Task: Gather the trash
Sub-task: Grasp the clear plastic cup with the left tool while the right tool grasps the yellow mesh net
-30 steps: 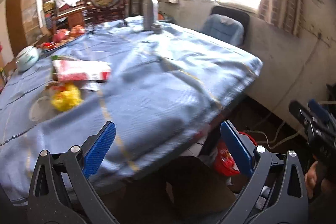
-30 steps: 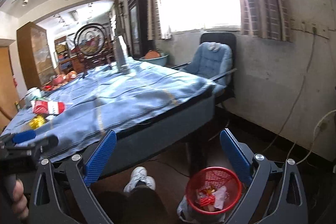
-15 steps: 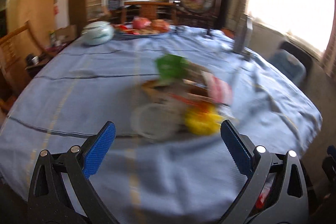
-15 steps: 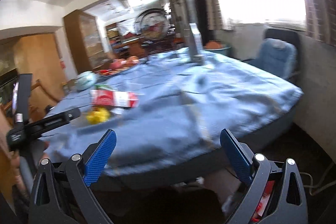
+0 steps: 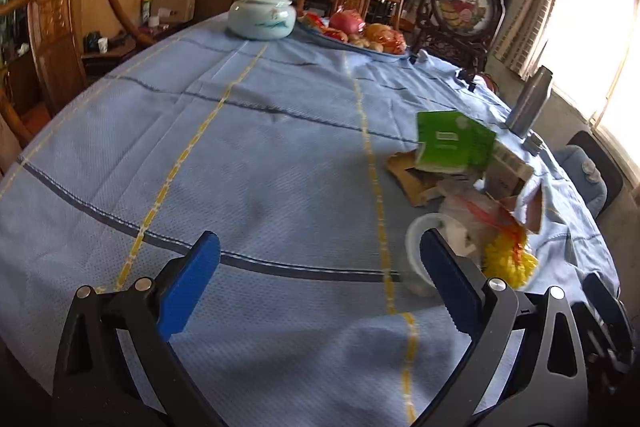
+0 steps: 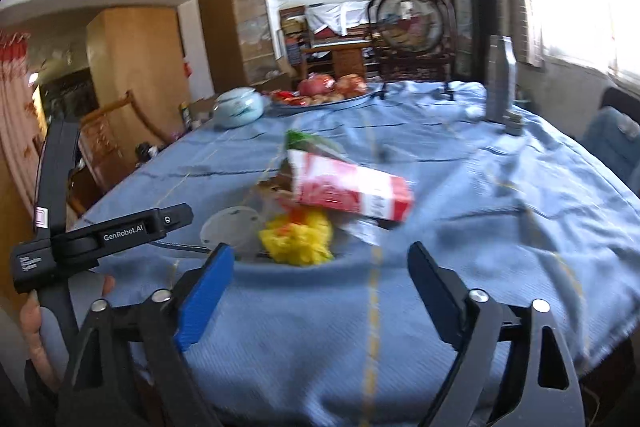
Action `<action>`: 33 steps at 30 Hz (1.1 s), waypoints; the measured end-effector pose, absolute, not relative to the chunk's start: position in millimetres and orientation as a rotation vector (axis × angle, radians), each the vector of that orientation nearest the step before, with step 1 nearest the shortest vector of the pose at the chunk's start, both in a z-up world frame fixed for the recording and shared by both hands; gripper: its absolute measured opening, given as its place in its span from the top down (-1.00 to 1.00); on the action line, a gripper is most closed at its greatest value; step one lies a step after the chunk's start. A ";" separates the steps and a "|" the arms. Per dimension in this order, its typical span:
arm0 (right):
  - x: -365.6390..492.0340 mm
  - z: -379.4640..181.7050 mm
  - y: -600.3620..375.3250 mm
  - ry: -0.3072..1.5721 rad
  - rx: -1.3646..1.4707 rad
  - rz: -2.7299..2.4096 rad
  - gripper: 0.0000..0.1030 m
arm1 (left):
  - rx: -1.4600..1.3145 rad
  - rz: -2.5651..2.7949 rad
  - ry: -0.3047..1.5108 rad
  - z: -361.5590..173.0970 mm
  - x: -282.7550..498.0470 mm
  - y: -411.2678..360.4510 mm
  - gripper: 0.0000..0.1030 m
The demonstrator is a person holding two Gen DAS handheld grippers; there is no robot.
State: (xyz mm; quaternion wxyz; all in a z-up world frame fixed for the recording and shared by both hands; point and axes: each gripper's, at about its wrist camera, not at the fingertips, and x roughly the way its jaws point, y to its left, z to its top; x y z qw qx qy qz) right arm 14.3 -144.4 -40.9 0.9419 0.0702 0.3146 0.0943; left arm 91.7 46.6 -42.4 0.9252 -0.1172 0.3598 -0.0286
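A heap of trash lies on the blue tablecloth (image 5: 248, 163). It holds a green carton (image 5: 452, 143), a red and white carton (image 6: 352, 193), a yellow crumpled wrapper (image 6: 298, 239) which also shows in the left wrist view (image 5: 508, 261), a clear plastic lid (image 6: 232, 229) and brown cardboard (image 5: 412, 179). My left gripper (image 5: 320, 267) is open and empty, low over the cloth, left of the heap. My right gripper (image 6: 320, 271) is open and empty, just short of the yellow wrapper. The left gripper's body (image 6: 100, 231) shows at the left of the right wrist view.
A pale ceramic jar (image 5: 262, 15), a tray of packaged food (image 5: 360, 33) and a tall metal flask (image 5: 528, 103) stand on the far side of the table. Wooden chairs (image 5: 52, 27) stand at the left, a blue padded chair (image 6: 612, 143) at the right.
Both grippers swung up and left from the table edge and the red bin on the floor to face the trash heap. The right one came closer to it. Both stayed open.
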 end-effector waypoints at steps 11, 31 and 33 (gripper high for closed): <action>49.4 -61.3 -126.6 0.740 0.150 0.217 0.54 | -0.326 -0.108 0.749 -43.0 91.5 58.7 -0.87; -36.0 -49.3 -239.1 0.579 0.347 0.102 0.56 | -0.062 -0.166 0.755 -44.2 93.0 -34.4 -0.86; -35.8 -51.1 -242.8 0.576 0.358 0.104 0.56 | -0.056 -0.160 0.755 -43.9 95.7 -35.4 -0.76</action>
